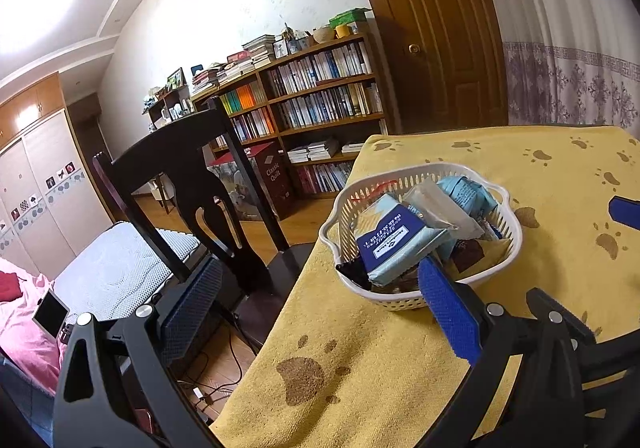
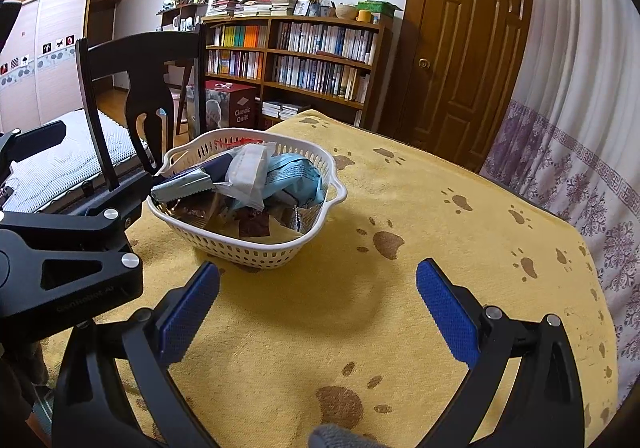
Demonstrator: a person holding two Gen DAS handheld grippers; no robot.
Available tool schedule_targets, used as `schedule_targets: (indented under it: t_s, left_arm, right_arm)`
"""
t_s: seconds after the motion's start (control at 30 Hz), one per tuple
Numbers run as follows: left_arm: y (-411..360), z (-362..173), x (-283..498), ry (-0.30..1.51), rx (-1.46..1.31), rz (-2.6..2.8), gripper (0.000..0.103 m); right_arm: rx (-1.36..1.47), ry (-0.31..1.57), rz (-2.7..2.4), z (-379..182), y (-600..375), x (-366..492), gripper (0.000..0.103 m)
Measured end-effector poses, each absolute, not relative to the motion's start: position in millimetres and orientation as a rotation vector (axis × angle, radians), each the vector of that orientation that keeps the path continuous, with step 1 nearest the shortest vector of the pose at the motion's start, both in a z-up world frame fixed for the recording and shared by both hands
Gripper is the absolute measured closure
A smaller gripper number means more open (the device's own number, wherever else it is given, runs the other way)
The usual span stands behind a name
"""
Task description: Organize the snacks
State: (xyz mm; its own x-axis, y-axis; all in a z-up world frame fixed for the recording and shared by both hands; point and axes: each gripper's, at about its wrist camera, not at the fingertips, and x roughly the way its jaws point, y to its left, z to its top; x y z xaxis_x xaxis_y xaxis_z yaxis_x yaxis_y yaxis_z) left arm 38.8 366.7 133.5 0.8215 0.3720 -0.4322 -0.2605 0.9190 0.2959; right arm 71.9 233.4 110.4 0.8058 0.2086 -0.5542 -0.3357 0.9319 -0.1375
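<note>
While both grippers (image 1: 316,300) (image 2: 318,308) gape: slotted white plastic basket (image 2: 256,248), crinkly snack packets (image 2: 294,175).

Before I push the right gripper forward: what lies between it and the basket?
Only bare paw-print cloth between right gripper and white basket, per right wrist view.

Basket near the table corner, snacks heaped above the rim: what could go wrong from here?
1. The white basket sits close to the table's edge by the chair; a nudge from the open left gripper could slide it off.
2. The navy-and-blue packet overhangs the rim and might tip out.
3. The loose yellow cloth could drag and shift the basket.
</note>
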Motion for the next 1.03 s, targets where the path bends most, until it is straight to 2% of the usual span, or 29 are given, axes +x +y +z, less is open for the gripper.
schedule_targets:
  t_s: [0.73, 1.03]
  left_arm:
    - [359.3, 133.4, 38.1, 0.503, 0.251, 0.329, 0.003]
    - [356.6, 132.8, 38.6, 0.503, 0.259, 0.328, 0.003]
  right_arm:
    - [-0.235, 0.555, 0.291, 106.2, 231.3, 70.2, 0.005]
    - [-0.204, 0.608, 0.267, 102.8, 218.7, 76.5, 0.005]
